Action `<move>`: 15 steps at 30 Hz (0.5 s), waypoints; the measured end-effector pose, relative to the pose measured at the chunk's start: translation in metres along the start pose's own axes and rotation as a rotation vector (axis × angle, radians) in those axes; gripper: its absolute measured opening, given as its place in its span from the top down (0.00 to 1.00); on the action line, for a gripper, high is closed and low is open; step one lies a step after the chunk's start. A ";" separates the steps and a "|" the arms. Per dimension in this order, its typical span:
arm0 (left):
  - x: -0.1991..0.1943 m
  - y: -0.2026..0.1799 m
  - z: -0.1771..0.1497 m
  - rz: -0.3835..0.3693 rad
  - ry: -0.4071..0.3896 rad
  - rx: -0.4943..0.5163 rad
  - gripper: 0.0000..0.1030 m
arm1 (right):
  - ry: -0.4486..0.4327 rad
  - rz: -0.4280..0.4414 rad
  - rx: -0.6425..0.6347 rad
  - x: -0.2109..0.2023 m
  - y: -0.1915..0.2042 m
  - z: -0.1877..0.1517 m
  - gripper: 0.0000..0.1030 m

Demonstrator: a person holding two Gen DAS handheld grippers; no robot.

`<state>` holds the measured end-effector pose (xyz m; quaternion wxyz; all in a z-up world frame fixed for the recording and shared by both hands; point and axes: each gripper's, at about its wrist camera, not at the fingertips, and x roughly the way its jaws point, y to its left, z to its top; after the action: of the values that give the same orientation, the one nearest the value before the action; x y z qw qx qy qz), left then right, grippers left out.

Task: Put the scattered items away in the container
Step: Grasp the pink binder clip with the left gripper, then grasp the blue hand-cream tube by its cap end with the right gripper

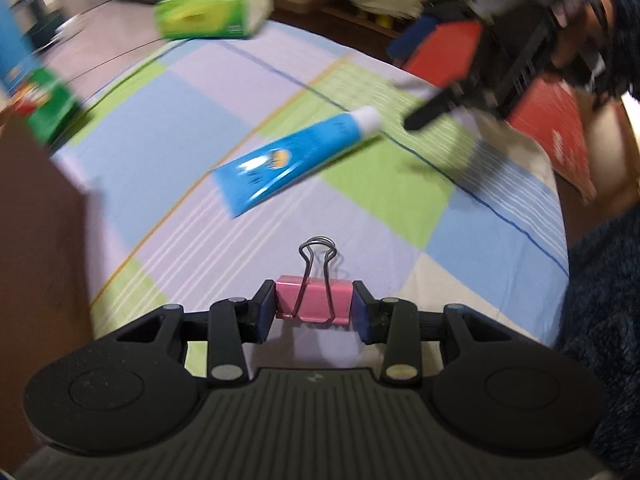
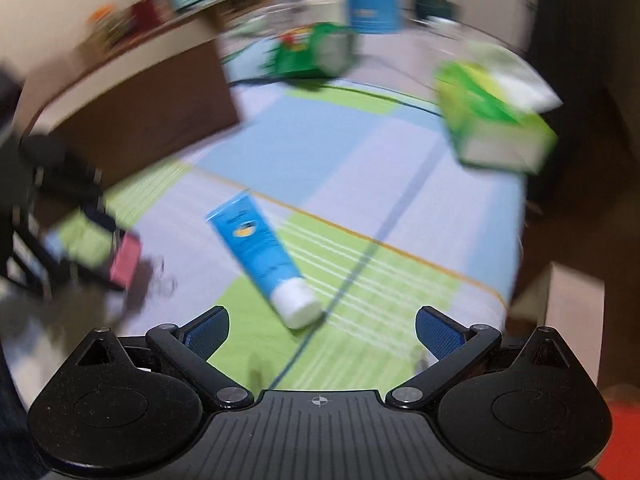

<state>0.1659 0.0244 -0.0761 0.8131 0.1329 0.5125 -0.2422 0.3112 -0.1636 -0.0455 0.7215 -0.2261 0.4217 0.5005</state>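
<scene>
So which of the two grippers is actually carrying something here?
The left gripper: its jaws clamp a pink binder clip. The right gripper is open, empty.

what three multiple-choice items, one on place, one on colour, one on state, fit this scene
1. Where does the tube lie?
A. on the checked cloth
B. inside a box
C. in the right tongs

2. What colour is the clip?
A. yellow
B. pink
C. black

3. How do the right tongs stand?
A. shut on the tube
B. shut on the clip
C. open and empty

Answers:
1. A, the tube lies flat on the cloth, with nothing holding it.
2. B, its body is pink, with wire handles.
3. C, the pads are wide apart with only cloth between them; the left tongs hold the clip.
</scene>
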 end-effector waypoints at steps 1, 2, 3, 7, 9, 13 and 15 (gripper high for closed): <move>-0.003 0.002 -0.002 0.011 -0.005 -0.027 0.67 | 0.008 0.019 -0.035 0.005 0.003 0.002 0.04; -0.005 0.004 -0.004 0.021 -0.010 -0.052 0.67 | 0.016 0.041 -0.066 0.011 0.005 0.004 0.23; -0.007 0.005 -0.006 0.028 -0.015 -0.071 0.67 | 0.029 0.061 -0.093 0.017 0.006 0.006 0.33; -0.012 0.006 -0.013 0.047 -0.021 -0.122 0.67 | 0.059 0.062 -0.166 0.037 0.008 0.013 0.38; -0.013 0.006 -0.016 0.054 -0.018 -0.140 0.67 | 0.076 0.072 -0.194 0.045 0.008 0.016 0.38; -0.014 0.007 -0.023 0.071 -0.017 -0.179 0.67 | 0.085 0.079 -0.229 0.054 0.011 0.019 0.38; -0.014 0.008 -0.025 0.082 -0.011 -0.194 0.67 | 0.089 0.068 -0.229 0.058 0.012 0.018 0.39</move>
<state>0.1457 0.0464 -0.0749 0.8342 0.0729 0.5231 -0.1589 0.3154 -0.1141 -0.0829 0.6542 -0.3147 0.4007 0.5590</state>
